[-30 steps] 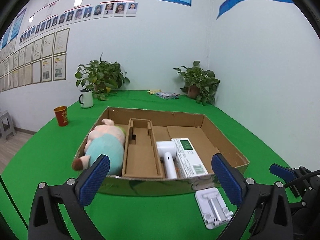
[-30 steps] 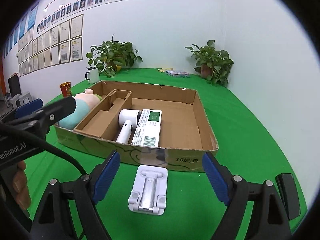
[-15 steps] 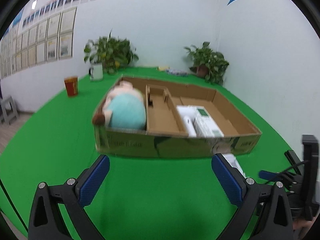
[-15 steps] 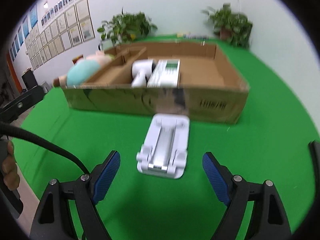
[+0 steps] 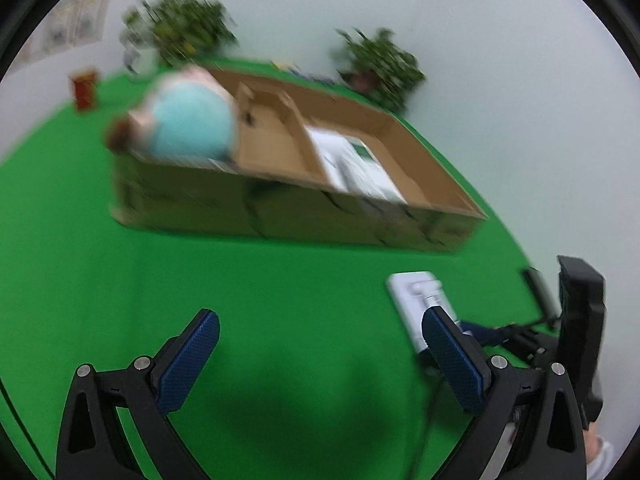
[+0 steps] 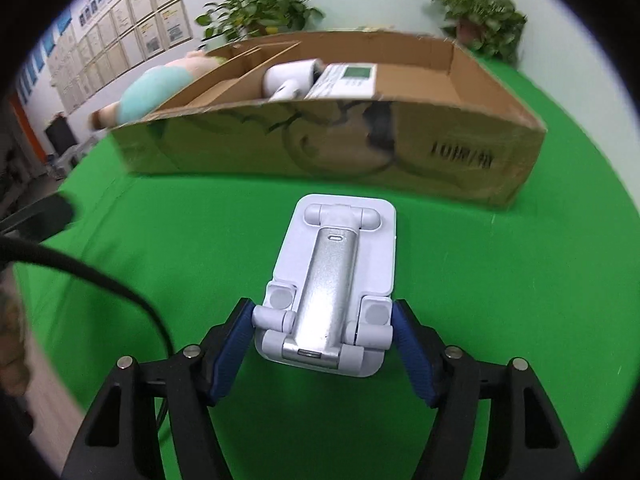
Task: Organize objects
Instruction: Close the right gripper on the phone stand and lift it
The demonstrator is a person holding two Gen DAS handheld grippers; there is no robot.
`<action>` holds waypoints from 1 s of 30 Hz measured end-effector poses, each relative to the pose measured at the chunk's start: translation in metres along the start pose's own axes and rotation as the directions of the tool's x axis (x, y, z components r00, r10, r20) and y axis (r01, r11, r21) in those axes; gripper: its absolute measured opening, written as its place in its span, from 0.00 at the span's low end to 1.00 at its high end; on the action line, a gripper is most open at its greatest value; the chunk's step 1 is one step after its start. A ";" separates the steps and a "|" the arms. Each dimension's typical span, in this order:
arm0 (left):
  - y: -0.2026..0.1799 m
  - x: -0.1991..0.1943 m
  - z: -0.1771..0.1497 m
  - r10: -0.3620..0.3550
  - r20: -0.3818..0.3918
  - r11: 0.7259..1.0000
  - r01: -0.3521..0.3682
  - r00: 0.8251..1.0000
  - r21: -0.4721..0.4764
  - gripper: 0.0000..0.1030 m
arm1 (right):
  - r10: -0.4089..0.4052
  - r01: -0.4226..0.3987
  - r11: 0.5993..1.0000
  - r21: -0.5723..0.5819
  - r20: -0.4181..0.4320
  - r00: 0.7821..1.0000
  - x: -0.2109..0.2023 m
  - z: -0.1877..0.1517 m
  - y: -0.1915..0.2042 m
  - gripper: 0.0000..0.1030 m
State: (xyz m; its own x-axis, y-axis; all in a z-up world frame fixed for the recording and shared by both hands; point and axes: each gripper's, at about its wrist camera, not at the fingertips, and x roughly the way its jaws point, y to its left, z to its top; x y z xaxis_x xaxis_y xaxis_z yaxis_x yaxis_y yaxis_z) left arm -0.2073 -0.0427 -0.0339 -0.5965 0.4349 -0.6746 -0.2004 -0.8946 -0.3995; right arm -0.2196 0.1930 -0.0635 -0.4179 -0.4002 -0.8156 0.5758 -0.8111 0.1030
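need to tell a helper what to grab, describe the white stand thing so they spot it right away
Find the big cardboard box on the green table. Just in front of its near wall, outside the box, lies the folded white phone stand. It alone has a silver metal bar down its middle, and it lies between the right gripper fingers.

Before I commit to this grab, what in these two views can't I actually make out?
- Right gripper on the phone stand: whether the pads press or just flank it is unclear; its jaws have just been closing.
- Cardboard box floor, right wrist view: hidden behind the near wall.
- Plush toy, left wrist view: motion-blurred.
- Box print: smeared, unreadable.
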 end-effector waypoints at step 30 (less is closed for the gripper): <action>-0.010 0.095 -0.035 -0.439 -0.259 0.889 0.374 0.860 -0.264 0.21 | 0.023 -0.022 0.999 -0.024 0.081 0.996 -0.032 -0.043 0.012 0.66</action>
State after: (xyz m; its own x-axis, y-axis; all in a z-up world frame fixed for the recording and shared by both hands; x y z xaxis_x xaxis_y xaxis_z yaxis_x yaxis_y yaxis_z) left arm -0.2347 0.0113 -0.1150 -0.2241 0.7936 -0.5656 -0.1966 -0.6053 -0.7714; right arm -0.1695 0.2142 -0.0609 -0.4601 -0.4525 -0.7639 0.6012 -0.7919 0.1070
